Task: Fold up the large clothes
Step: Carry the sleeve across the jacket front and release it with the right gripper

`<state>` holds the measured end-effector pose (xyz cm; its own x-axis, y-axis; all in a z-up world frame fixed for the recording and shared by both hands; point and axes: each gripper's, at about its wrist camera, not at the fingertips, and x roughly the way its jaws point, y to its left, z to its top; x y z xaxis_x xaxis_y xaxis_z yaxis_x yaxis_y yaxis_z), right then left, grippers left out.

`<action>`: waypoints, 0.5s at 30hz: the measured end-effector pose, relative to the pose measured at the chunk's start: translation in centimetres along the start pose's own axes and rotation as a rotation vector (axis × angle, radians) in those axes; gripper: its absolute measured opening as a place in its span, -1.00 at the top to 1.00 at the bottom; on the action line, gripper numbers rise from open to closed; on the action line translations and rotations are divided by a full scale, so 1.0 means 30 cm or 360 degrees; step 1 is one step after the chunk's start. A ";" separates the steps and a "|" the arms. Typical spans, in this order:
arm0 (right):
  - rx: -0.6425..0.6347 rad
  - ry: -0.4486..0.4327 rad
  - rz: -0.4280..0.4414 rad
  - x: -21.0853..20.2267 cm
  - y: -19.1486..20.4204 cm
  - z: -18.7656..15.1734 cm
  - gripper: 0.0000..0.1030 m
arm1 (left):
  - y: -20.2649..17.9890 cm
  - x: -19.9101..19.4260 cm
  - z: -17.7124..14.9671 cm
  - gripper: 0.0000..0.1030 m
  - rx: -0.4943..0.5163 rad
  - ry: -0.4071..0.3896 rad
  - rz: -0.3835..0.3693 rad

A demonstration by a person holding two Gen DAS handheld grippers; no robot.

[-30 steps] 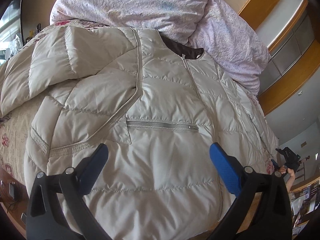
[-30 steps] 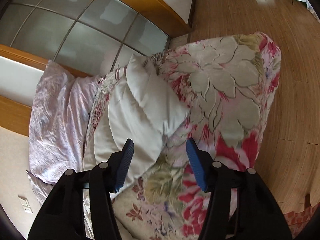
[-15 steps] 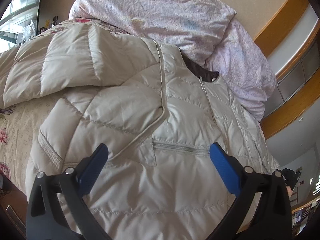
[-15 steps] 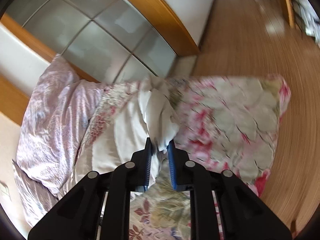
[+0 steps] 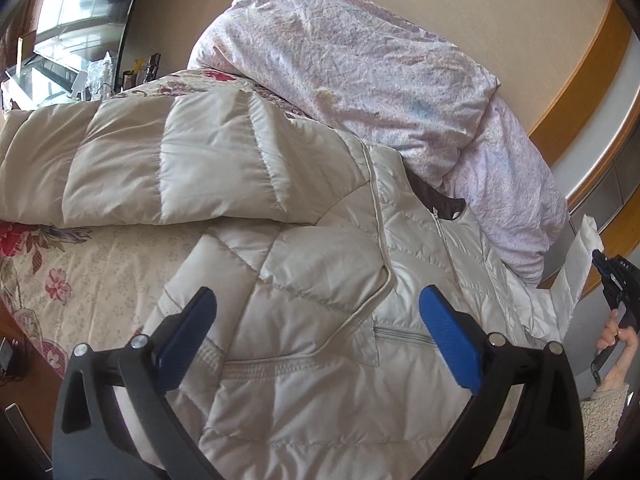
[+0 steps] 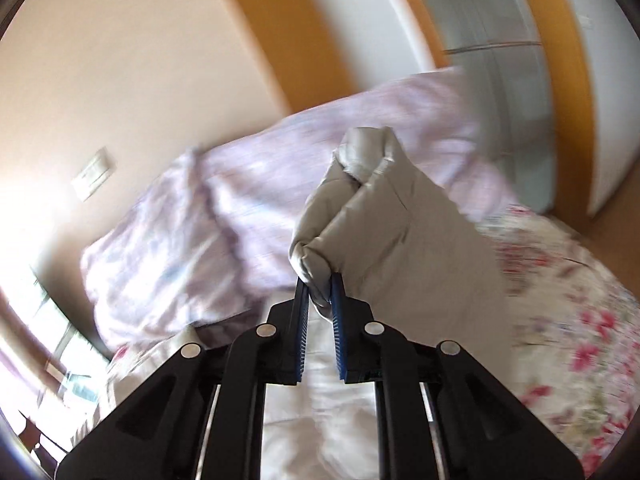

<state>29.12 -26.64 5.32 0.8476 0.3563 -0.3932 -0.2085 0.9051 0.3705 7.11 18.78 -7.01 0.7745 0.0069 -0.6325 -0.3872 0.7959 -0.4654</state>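
Jacket (image 5: 320, 360) sleeve (image 6: 384, 216), clamped in our right gripper (image 6: 320, 300), could slip out as we lift, while our left gripper (image 5: 316, 324) hangs wide apart.

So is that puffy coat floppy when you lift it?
Probably floppy: the sleeve bunches and droops where the right tongs pinch it. Likely light, as one small pinch lifts it. The coat looks shiny, so maybe slippery.

Two close claw-mounted fisheyes, both facing jacket (image 5: 320, 288) and pillows (image 6: 192, 232).
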 end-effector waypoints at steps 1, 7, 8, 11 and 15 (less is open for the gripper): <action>-0.0037 0.0024 0.0061 0.025 0.064 -0.011 0.76 | 0.018 -0.011 0.007 -0.95 -0.0022 -0.0021 0.0013; -0.0209 0.0292 0.0460 0.184 0.421 -0.151 0.77 | 0.114 -0.065 0.028 -0.95 -0.0127 -0.0088 0.0112; -0.0249 0.0353 0.0505 0.215 0.478 -0.194 0.77 | 0.128 -0.072 0.030 -0.95 -0.0141 -0.0106 0.0127; -0.0385 0.0549 0.0536 0.309 0.621 -0.359 0.77 | 0.170 -0.101 0.027 -0.95 -0.0165 -0.0182 0.0196; -0.0604 0.0842 0.0424 0.419 0.670 -0.609 0.77 | 0.228 -0.125 0.034 -0.96 -0.0204 -0.0224 0.0233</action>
<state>26.67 0.28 -7.55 0.4132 0.5550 -0.7220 -0.6136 0.7555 0.2297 2.07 24.83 -7.19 0.7640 0.2084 -0.6107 -0.5542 0.6967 -0.4555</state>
